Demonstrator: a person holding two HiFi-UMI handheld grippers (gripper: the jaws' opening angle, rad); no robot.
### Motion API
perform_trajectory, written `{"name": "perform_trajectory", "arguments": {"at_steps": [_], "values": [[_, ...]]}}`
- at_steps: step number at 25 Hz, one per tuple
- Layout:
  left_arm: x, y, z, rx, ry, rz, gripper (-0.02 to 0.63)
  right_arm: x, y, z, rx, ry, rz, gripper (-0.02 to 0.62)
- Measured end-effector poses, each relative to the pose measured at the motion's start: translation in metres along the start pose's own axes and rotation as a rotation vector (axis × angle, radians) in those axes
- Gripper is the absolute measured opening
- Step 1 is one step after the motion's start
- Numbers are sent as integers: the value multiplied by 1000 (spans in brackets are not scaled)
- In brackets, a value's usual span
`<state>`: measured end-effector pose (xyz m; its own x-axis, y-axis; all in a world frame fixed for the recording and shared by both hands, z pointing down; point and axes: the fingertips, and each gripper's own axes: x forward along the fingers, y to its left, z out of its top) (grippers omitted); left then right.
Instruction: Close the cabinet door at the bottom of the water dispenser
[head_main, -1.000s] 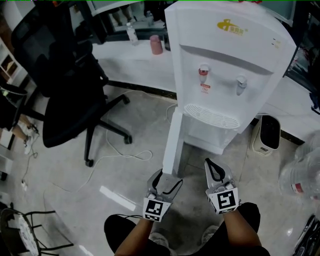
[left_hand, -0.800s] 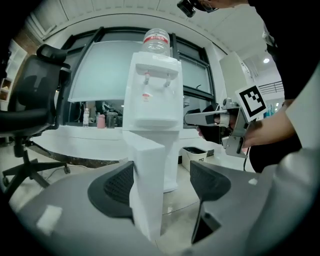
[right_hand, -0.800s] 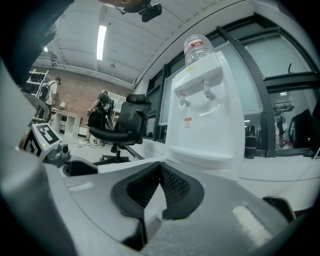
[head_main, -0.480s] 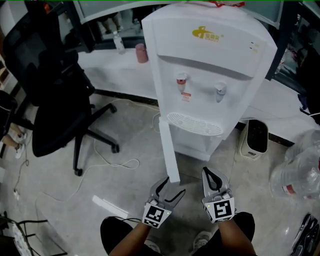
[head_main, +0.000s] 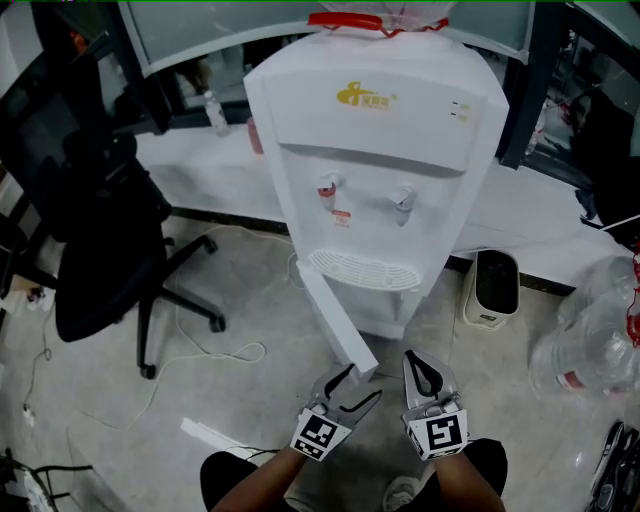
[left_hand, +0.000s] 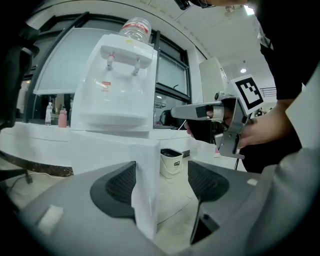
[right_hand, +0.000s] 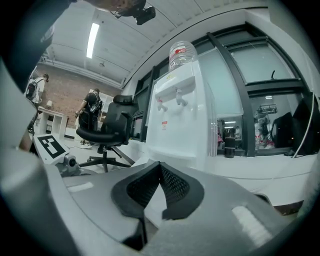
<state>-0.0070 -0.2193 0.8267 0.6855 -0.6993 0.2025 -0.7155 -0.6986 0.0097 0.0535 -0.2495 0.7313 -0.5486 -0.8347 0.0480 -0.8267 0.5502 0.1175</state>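
1. Dispenser (head_main: 380, 150) stands at 12 o'clock from your hands, white, with two taps on its front and a bottle (left_hand: 136, 27) upside down on top.
2. Door (head_main: 335, 320) at its base is open. It is hinged at the cabinet's left side and swings out towards 5 o'clock, with its free edge at your left gripper (head_main: 352, 385).
3. Left gripper view: the jaws stand wide apart and have just been closing a little. The door's free edge is upright between them. It lies close against the pad at 9 o'clock and well clear of the pad (left_hand: 207, 182) at 3 o'clock, so it is not clamped.
4. Right gripper (head_main: 424, 365) sits just beside the left one, at its 3 o'clock, pointing at the dispenser. Right gripper view: its pad tips meet, so the jaws are closed.
5. The door does not touch the right gripper in the head view.
6. Chair (head_main: 100, 230), black, is at 10 o'clock on the floor, well apart from the dispenser. A white cable (head_main: 210, 345) lies between them.
7. Small white unit (head_main: 490, 290) stands at 2 o'clock, beside the dispenser's base. A clear bottle (head_main: 590, 340) lies at 3 o'clock.
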Motion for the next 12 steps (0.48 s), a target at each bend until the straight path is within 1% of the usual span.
{"name": "perform_trajectory", "arguments": {"at_steps": [2, 8, 12], "values": [[11, -3, 3, -5, -7, -12, 347, -3, -6, -1, 14, -7, -12, 3], [46, -9, 11, 6, -11, -47, 347, -8, -19, 6, 12, -16, -40, 3], [67, -11, 16, 40, -6, -70, 347, -10, -28, 8, 18, -22, -59, 3]]}}
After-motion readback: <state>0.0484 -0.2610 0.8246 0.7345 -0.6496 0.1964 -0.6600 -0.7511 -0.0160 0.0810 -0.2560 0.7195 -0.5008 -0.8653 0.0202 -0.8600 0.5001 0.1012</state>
